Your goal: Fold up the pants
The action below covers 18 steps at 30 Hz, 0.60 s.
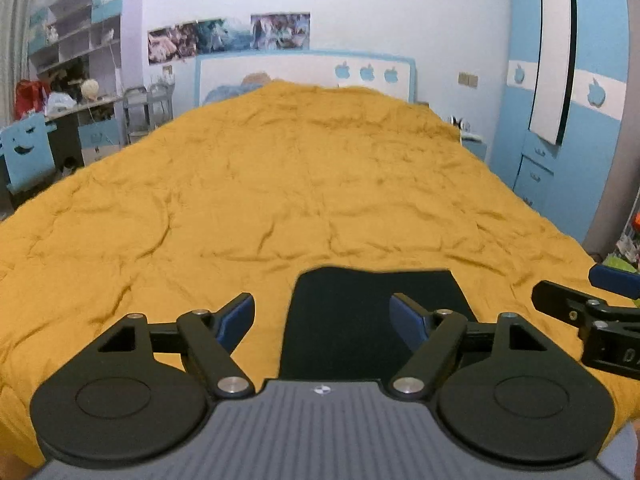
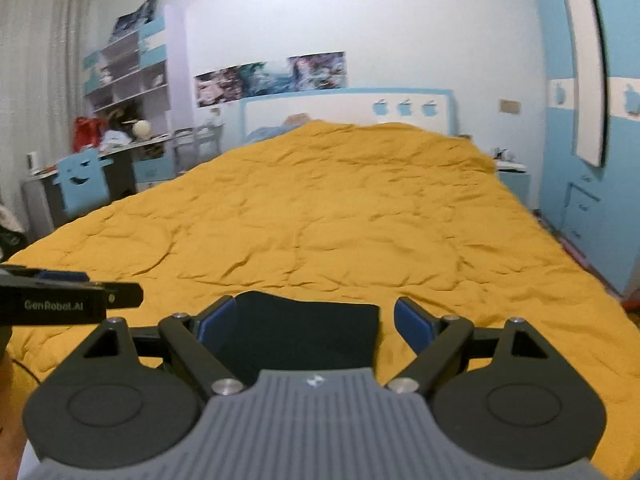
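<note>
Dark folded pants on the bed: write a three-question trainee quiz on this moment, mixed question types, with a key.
1. True or false: the left hand-held gripper is clamped on the dark folded pants.
2. The pants lie on a: A) mustard-yellow quilted bedspread B) white rug C) wooden table
3. Fill in: in the left wrist view, the right hand-held gripper shows at the ___ edge.

Key: 1 false, both pairs of jaws stand open and empty; 2 A; 3 right.

Dark pants (image 1: 352,320), mustard-yellow bedspread (image 1: 280,184), blue-and-white wardrobe (image 1: 580,120)
</note>
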Motion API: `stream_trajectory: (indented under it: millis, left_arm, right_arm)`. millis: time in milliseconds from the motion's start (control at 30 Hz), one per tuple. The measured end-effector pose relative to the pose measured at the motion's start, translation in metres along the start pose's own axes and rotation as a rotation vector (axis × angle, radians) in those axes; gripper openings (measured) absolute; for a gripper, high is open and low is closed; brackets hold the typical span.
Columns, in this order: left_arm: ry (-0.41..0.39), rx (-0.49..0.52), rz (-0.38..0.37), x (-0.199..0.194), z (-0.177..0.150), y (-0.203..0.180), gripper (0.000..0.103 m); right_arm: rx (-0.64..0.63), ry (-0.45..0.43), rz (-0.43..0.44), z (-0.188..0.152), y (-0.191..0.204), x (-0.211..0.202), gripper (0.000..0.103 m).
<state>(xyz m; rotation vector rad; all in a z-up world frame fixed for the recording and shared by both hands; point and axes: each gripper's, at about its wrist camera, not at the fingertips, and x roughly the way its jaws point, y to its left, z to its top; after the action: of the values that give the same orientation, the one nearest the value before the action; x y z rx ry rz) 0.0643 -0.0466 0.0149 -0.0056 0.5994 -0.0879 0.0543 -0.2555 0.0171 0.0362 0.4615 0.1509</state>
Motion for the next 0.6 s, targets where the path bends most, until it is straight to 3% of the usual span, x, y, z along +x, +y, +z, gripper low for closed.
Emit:
stream_trajectory:
  millis: [267, 600]
  left_arm:
    - [0.167, 0.012, 0.023, 0.015, -0.026, -0.007, 0.09]
    - [0.259, 0.029, 0.04, 0.013, -0.045, -0.007, 0.09]
  right_arm:
    - [-0.008, 0.21, 0.019, -0.03, 0.01, 0.014, 0.082]
    - [-0.012, 0.314, 0.007, -0.05, 0.017, 0.021, 0.082]
